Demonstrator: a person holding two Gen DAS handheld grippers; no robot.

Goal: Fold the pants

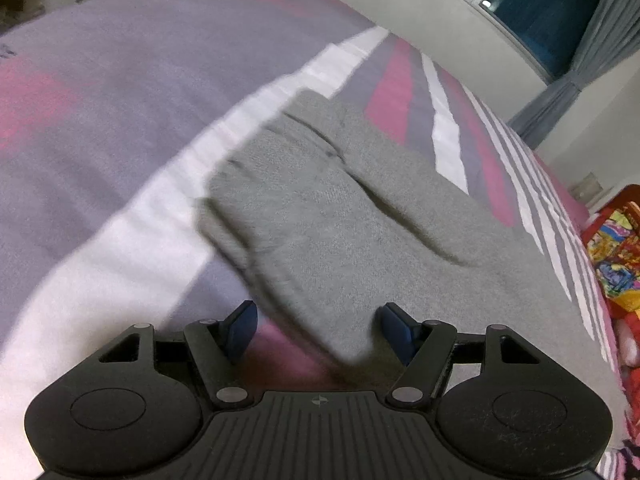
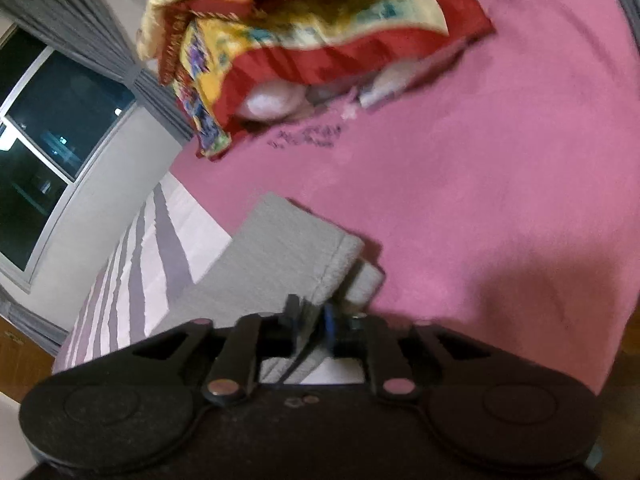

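The grey pants lie on a striped pink, purple and white bedspread, partly folded with one layer over another. My left gripper is open, its blue fingertips spread on either side of the pants' near edge, with no cloth pinched. In the right wrist view the pants show as a grey leg end with a hem. My right gripper is shut on that hem edge, cloth pinched between the pads.
A colourful red and yellow blanket is bunched at the far side of the bed, with white pillows under it. A window with grey curtains and a white wall run along one side of the bed.
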